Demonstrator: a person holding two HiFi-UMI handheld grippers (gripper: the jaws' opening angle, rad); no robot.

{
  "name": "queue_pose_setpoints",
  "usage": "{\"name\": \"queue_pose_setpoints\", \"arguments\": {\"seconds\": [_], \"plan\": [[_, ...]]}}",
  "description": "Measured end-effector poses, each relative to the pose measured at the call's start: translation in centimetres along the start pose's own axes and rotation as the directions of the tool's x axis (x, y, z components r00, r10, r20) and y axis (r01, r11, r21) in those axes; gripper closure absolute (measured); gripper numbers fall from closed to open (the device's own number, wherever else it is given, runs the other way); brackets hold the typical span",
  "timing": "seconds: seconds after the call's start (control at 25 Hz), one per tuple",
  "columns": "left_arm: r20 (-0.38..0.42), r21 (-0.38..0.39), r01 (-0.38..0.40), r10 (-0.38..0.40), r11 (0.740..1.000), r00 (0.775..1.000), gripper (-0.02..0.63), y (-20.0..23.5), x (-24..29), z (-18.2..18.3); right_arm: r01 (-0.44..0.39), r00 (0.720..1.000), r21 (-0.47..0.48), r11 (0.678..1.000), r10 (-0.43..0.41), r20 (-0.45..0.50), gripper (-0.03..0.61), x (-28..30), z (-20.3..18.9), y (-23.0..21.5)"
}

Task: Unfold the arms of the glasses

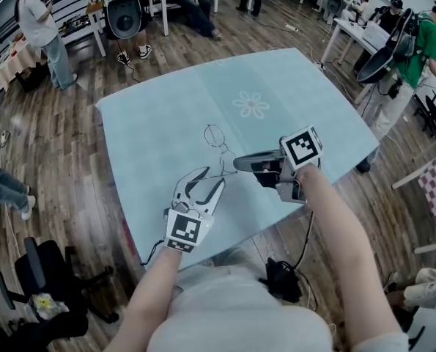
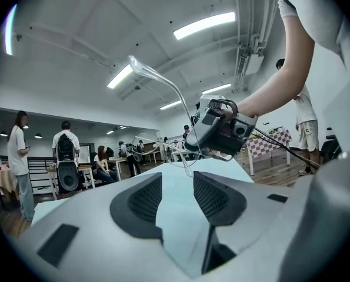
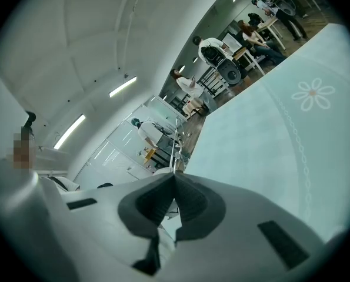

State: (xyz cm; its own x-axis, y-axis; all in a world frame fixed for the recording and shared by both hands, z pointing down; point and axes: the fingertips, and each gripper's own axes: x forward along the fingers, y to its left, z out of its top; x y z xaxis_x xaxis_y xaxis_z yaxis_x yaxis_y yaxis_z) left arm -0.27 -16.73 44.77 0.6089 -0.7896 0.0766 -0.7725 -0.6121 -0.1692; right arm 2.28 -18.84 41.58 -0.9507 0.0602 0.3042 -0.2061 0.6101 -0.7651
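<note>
Thin wire-framed glasses [image 1: 216,139] are held just above the light blue tablecloth [image 1: 159,130]. My right gripper [image 1: 237,163] comes in from the right and is shut on the frame. In the right gripper view the jaws meet, and a thin piece of the glasses [image 3: 173,150] sticks out past the tips. My left gripper [image 1: 209,179] is just below the glasses, open, with nothing between its fingers. The left gripper view shows a clear arm of the glasses [image 2: 162,80] curving up and to the left from the right gripper [image 2: 220,128], beyond my open left jaws.
A flower print [image 1: 251,105] marks the cloth further back. The table's near edge [image 1: 225,240] lies close under both hands. A black chair [image 1: 49,284] stands at lower left. Several people stand or sit around the room, and a white table [image 1: 364,35] stands at upper right.
</note>
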Motion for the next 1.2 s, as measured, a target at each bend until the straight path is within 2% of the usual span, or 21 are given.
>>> {"name": "queue_pose_setpoints", "arguments": {"seconds": [0.72, 1.2], "plan": [[0.017, -0.002, -0.067, 0.067, 0.998, 0.998, 0.449, 2.5, -2.4, 0.2, 0.047, 0.998, 0.009, 0.999, -0.047, -0.03, 0.572, -1.0, -0.7, -1.0], [0.009, 0.031, -0.097, 0.097, 0.995, 0.995, 0.451, 4.4, -3.7, 0.1, 0.011, 0.997, -0.014, 1.0, -0.013, -0.079, 0.572, -1.8, -1.8, -0.2]]}}
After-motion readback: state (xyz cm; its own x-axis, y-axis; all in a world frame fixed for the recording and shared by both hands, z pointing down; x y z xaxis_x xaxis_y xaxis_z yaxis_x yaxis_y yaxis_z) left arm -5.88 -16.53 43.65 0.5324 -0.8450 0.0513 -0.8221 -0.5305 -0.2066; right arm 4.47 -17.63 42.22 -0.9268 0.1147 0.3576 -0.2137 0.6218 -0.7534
